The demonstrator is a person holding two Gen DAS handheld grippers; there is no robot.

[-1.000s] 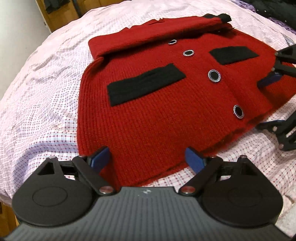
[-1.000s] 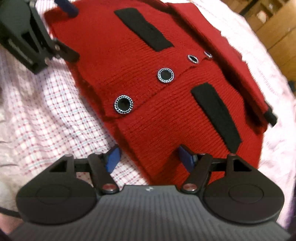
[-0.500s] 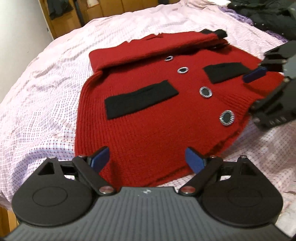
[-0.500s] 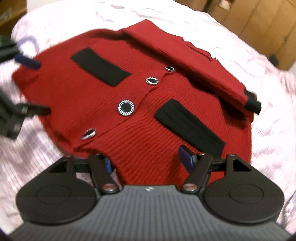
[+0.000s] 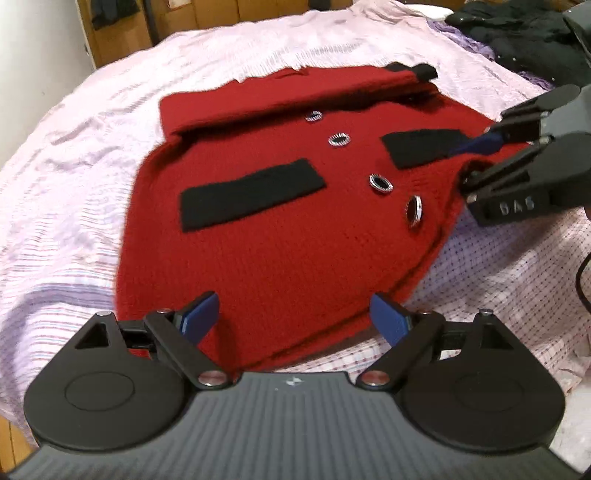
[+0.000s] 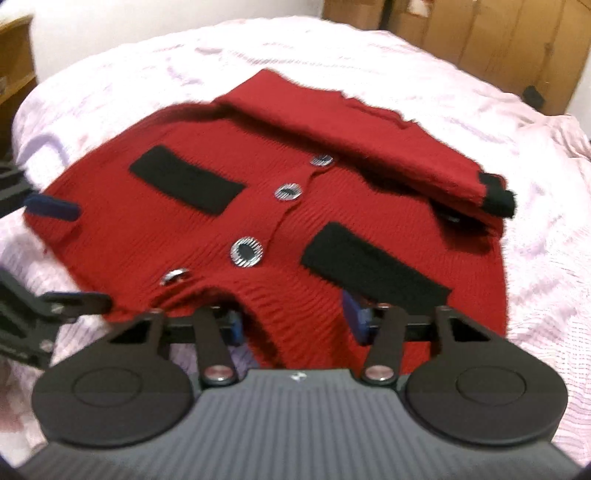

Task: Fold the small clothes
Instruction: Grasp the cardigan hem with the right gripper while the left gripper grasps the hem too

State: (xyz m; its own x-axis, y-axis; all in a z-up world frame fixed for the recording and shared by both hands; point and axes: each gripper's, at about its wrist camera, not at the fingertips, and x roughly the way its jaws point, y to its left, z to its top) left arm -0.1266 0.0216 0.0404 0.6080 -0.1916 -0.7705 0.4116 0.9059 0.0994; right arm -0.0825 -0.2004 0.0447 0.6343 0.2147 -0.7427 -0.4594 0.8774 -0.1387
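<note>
A small red knit cardigan (image 5: 280, 236) with black pocket strips and silver-rimmed buttons lies on the bed, its sleeves folded across the top. It also shows in the right wrist view (image 6: 295, 206). My left gripper (image 5: 295, 317) is open, its blue pads straddling the near hem. My right gripper (image 6: 295, 321) is open around the hem corner, which bunches up between its pads. From the left wrist view the right gripper (image 5: 480, 162) sits at the cardigan's right edge.
The bed is covered by a pink checked sheet (image 5: 74, 206). Dark clothes (image 5: 524, 37) are piled at the far right. Wooden furniture (image 6: 480, 33) stands behind the bed.
My right gripper has slid over the hem corner, lifting and bunching the fabric. Both views have pulled back and up from the cardigan.
</note>
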